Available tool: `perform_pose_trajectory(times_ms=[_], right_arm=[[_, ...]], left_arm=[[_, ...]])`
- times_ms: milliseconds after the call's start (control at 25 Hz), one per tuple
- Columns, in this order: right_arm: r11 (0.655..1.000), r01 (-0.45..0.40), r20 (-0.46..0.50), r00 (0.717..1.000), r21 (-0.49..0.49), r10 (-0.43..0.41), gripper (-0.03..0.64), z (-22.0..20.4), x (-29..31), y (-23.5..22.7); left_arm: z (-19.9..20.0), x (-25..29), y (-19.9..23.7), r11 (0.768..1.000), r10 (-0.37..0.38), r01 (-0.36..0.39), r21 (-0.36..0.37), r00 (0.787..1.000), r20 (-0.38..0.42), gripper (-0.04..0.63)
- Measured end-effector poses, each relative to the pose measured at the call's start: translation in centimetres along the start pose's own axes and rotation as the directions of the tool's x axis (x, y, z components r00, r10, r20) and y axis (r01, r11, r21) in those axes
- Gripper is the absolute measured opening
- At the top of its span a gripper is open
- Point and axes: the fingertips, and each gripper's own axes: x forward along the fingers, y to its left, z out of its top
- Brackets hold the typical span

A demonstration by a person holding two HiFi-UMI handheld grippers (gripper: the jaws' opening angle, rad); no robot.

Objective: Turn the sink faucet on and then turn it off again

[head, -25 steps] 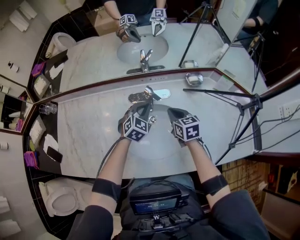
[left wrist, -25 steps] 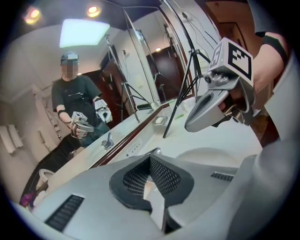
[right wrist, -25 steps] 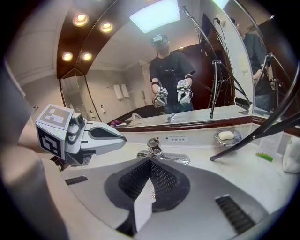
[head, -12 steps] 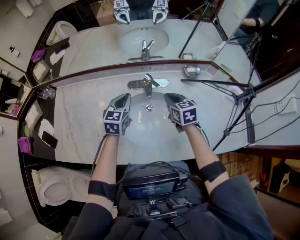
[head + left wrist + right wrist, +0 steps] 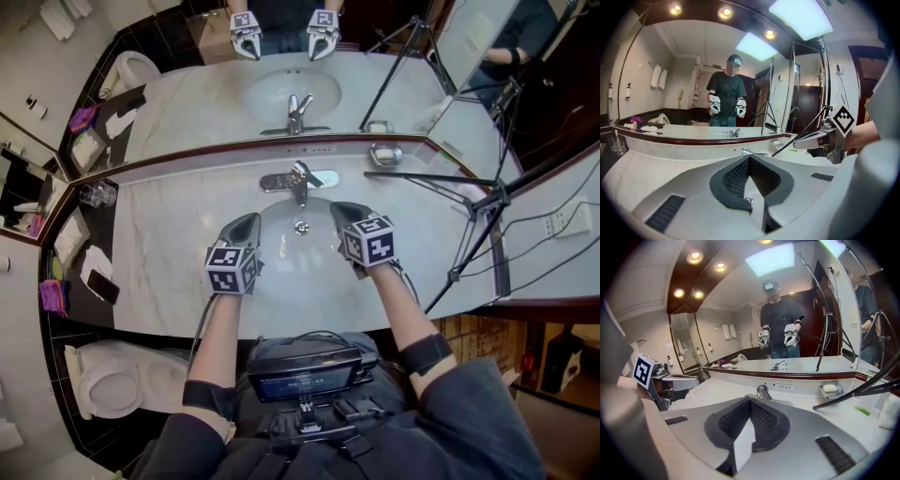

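- Faucet (image 5: 300, 180): at the back rim of the sink (image 5: 281, 286), on the marble surface (image 5: 159, 244).
- Left gripper (image 5: 246, 223): front-left of faucet, clear of it, over the basin edge; fingers (image 5: 733, 176) pressed together, holding nothing.
- Right gripper (image 5: 345, 214): front-right of faucet, also clear; fingers (image 5: 764, 420) together, holding nothing.
- Soap dish (image 5: 386, 155): right of faucet.

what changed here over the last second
The left gripper pulled back from the faucet, where it was a second ago, to the left side of the sink basin, rolling more level on the way. Its jaws are shut on nothing. The right gripper barely moved and is also shut and empty. The faucet, soap dish and tripod stayed put.
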Motion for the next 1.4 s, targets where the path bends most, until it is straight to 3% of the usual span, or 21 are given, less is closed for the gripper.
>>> perform_pose_trajectory(times_ms=[400,600,760,880,960,1040,1200,1400], right_arm=[[0.999,0.007,-0.019,1.0,-0.038,-0.007,0.02,-1.1,0.6,-0.1],[0.983,0.048,-0.058,0.997,-0.18,-0.059,0.02,-1.3,1.8,-0.5],[0.936,0.086,-0.097,0.987,-0.341,-0.126,0.04,-2.1,3.6,-1.3],[0.842,0.103,-0.115,0.975,-0.53,-0.192,0.115,-3.0,5.2,-1.9],[0.745,0.105,-0.113,0.965,-0.659,-0.236,0.172,-2.9,6.1,-2.0],[0.643,0.112,-0.092,0.957,-0.757,-0.276,0.187,-2.5,7.0,-2.3],[0.483,0.126,-0.045,0.944,-0.866,-0.327,0.187,-2.1,9.2,-3.3],[0.34,0.084,-0.04,0.939,-0.937,-0.341,0.198,-2.1,12.1,-3.8]], left_arm=[[-0.9,-0.2,0.0,1.0,0.019,-0.019,0.012,1.0,-0.015,0.0],[-1.4,-0.1,0.1,1.0,0.03,-0.03,0.009,0.999,-0.029,0.0],[-1.9,0.0,0.5,0.999,0.039,-0.039,0.002,0.999,-0.031,0.0],[-2.5,0.0,0.8,0.999,0.044,-0.045,-0.009,0.998,-0.039,0.0],[-2.9,0.1,1.0,0.999,0.047,-0.047,-0.016,0.998,-0.043,0.0],[-3.1,0.6,1.0,0.999,0.047,-0.047,-0.018,0.998,-0.048,0.0],[-3.5,1.9,0.7,0.999,0.037,-0.038,-0.02,0.998,-0.054,0.0],[-3.8,3.0,0.9,0.999,0.028,-0.03,-0.036,0.998,-0.058,0.0]])
